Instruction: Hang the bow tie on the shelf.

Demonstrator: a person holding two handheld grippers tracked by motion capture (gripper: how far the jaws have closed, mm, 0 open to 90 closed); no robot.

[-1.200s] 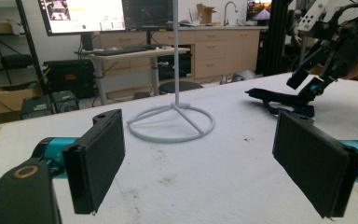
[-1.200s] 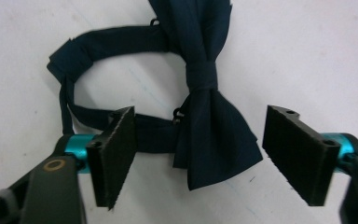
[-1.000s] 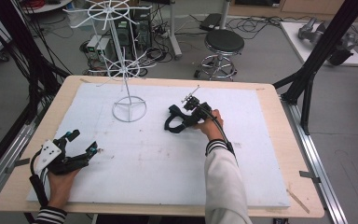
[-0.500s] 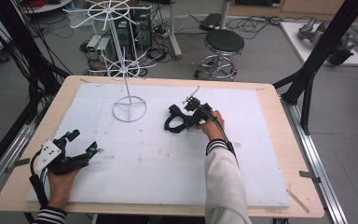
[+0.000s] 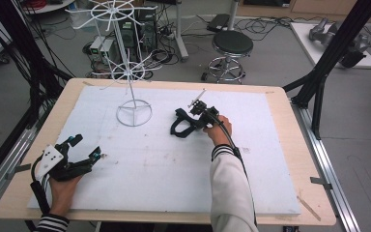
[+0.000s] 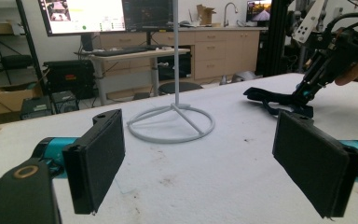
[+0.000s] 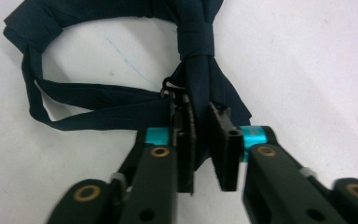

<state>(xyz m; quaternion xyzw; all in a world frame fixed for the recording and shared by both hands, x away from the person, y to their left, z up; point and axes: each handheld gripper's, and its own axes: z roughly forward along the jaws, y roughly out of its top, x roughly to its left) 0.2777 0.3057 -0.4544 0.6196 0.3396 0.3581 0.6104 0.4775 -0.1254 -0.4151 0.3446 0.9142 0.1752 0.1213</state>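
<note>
A dark navy bow tie (image 5: 179, 125) (image 7: 98, 100) lies on the white foam board (image 5: 164, 169), right of centre. My right gripper (image 5: 190, 124) (image 7: 203, 126) has its jaws on one wing of the tie just below the knot. They have just been closing and now pinch the fabric. My left gripper (image 5: 88, 146) (image 6: 198, 154) rests low at the board's near left, wide open and empty. From the left gripper view, the bow tie (image 6: 270, 97) and the right gripper (image 6: 307, 88) show far off at the right.
A white wire display stand (image 5: 134, 115) (image 6: 170, 123) with spoked tiers stands on the board, left of the bow tie. The wooden table (image 5: 280, 125) frames the board. Behind the table are a black stool (image 5: 232, 46), cables and black frame posts.
Both hands have kept their places. The right gripper's jaws look drawn closer together on the bow tie.
</note>
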